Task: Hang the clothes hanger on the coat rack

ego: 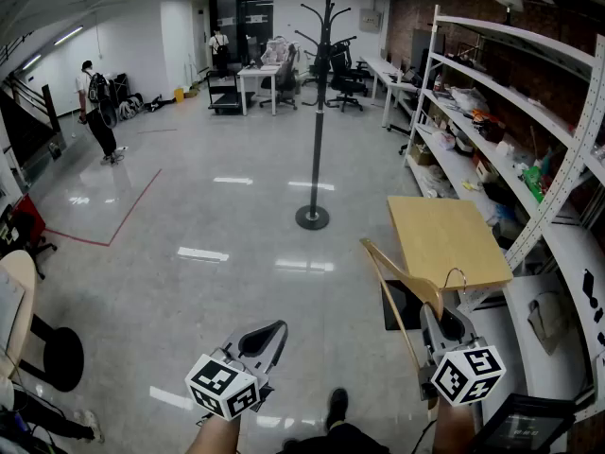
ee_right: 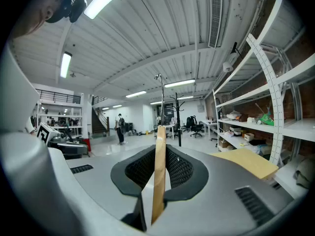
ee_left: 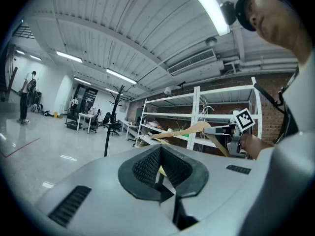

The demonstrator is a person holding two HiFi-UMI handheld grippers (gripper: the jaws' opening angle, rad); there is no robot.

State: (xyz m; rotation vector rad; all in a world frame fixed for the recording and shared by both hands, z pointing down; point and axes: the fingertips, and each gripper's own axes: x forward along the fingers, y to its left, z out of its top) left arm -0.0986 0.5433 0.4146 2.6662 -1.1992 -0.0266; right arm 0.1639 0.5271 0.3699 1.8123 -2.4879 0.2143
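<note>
A black coat rack (ego: 317,112) stands alone on the glossy floor a few steps ahead; it also shows far off in the left gripper view (ee_left: 112,119) and the right gripper view (ee_right: 178,117). My right gripper (ego: 442,331) is shut on a wooden clothes hanger (ego: 405,280), whose metal hook (ego: 458,277) points up. In the right gripper view the hanger (ee_right: 159,171) stands on edge between the pads of the right gripper (ee_right: 158,181). My left gripper (ego: 267,339) hangs low at the left, shut on nothing (ee_left: 161,173). From it I see the hanger (ee_left: 189,130) off to the right.
White metal shelving (ego: 510,130) full of clutter runs along the right wall, with a light wooden board (ego: 444,239) lying just ahead of the hanger. A round stool (ego: 19,301) sits at my left. Desks and chairs (ego: 274,69) and people (ego: 99,112) are far back.
</note>
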